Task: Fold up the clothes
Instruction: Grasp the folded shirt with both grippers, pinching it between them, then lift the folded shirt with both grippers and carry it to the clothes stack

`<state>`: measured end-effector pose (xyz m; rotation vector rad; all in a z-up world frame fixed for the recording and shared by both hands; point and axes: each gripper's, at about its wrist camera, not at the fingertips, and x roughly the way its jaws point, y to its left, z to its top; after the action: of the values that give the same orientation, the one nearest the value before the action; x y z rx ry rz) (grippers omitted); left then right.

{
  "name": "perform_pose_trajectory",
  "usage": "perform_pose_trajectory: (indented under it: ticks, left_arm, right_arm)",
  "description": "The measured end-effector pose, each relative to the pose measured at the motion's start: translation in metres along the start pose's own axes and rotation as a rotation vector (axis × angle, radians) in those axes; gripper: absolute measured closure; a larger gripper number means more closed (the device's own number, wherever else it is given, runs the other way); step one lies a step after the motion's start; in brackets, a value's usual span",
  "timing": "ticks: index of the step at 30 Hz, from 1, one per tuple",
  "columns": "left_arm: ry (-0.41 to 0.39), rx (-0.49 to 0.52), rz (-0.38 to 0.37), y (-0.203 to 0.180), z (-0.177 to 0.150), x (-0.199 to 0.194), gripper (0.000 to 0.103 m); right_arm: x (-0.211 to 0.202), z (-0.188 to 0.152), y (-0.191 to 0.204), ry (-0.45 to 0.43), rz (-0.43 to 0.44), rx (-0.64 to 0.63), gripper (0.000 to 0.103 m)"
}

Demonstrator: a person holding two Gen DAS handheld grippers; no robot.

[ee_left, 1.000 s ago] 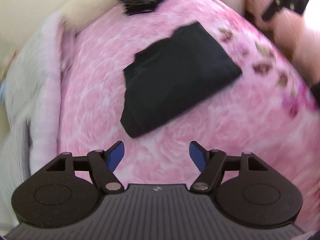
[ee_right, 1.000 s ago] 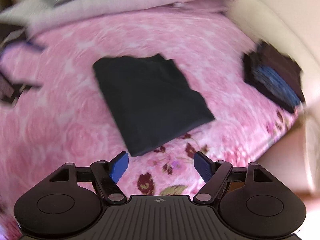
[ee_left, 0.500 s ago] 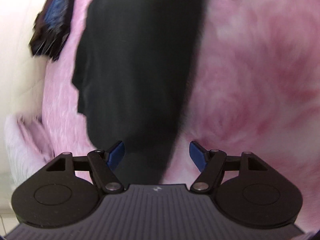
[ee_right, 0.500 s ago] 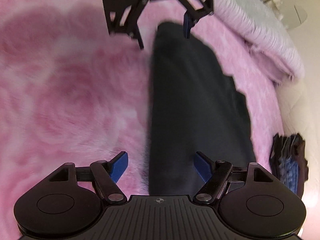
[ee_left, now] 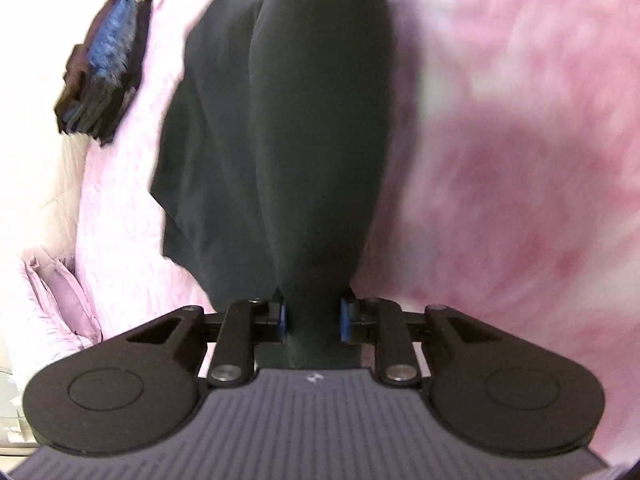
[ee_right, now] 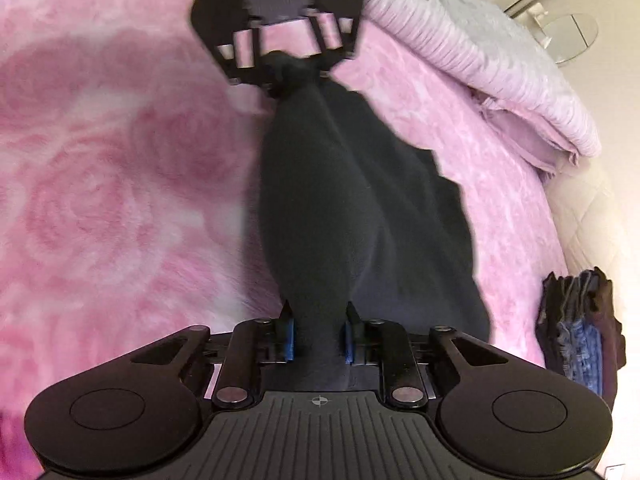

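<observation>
We've got the black garment (ee_right: 360, 216) mid-fold on the pink floral blanket (ee_right: 104, 184): left gripper (ee_left: 312, 318) and right gripper (ee_right: 318, 336) each pinch one end. Final fold's still left; finished stack of folded clothes (ee_right: 580, 324) sits at 4 o'clock.

Illumination: bright and diffuse. Motion blur softens the pink rose-patterned fleece bedspread (ee_left: 520, 128); fisheye distortion curves frame edges; the cream background is overexposed.

Both wrist cams low and close over pink rose-print bed blanket (ee_left: 520, 120), facing each other along shared black folded cloth garment (ee_right: 352, 208), right cam seeing left gripper (ee_right: 294, 68) opposite.
</observation>
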<state>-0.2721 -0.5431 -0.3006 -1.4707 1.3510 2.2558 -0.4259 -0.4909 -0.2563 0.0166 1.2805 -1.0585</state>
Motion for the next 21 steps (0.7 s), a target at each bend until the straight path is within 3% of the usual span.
perform_pose_trajectory:
  ticks: [2,6,9,10,13,14,15,17,19,21]
  left_arm:
    - [-0.031,-0.009,0.013,-0.009,0.009,-0.016,0.081]
    - [-0.013,-0.022,0.035,-0.035,0.026,-0.013,0.064]
    - [0.012,0.022,0.12,-0.049,0.032,-0.002,0.045]
    - [0.012,0.05,0.15,-0.052,0.033,0.001,0.043]
    - [0.021,0.066,0.188,-0.048,0.036,0.011,0.038]
    - [0.032,0.043,0.175,-0.042,0.037,0.014,0.043]
    - [0.044,0.013,0.149,-0.036,0.038,0.017,0.063]
    - [0.073,-0.02,0.101,-0.027,0.04,0.018,0.079]
    - [0.084,-0.025,0.076,-0.026,0.042,0.011,0.085]
    - [0.083,-0.06,0.048,-0.016,0.046,-0.003,0.088]
  right_arm:
    - [-0.013,-0.013,-0.008,0.01,-0.012,-0.016,0.083]
    - [-0.012,-0.035,0.014,0.04,-0.025,-0.078,0.079]
    - [-0.001,-0.042,0.044,0.044,-0.117,-0.162,0.066]
    - [0.002,-0.043,0.051,0.05,-0.146,-0.173,0.06]
    - [0.017,-0.049,0.063,0.068,-0.211,-0.189,0.058]
    - [0.023,-0.05,0.062,0.075,-0.223,-0.182,0.057]
    - [0.026,-0.049,0.058,0.073,-0.21,-0.16,0.057]
    - [0.031,-0.048,0.048,0.067,-0.175,-0.114,0.057]
    - [0.03,-0.044,0.038,0.066,-0.137,-0.108,0.074]
    - [0.013,-0.041,0.026,0.058,-0.113,-0.115,0.08]
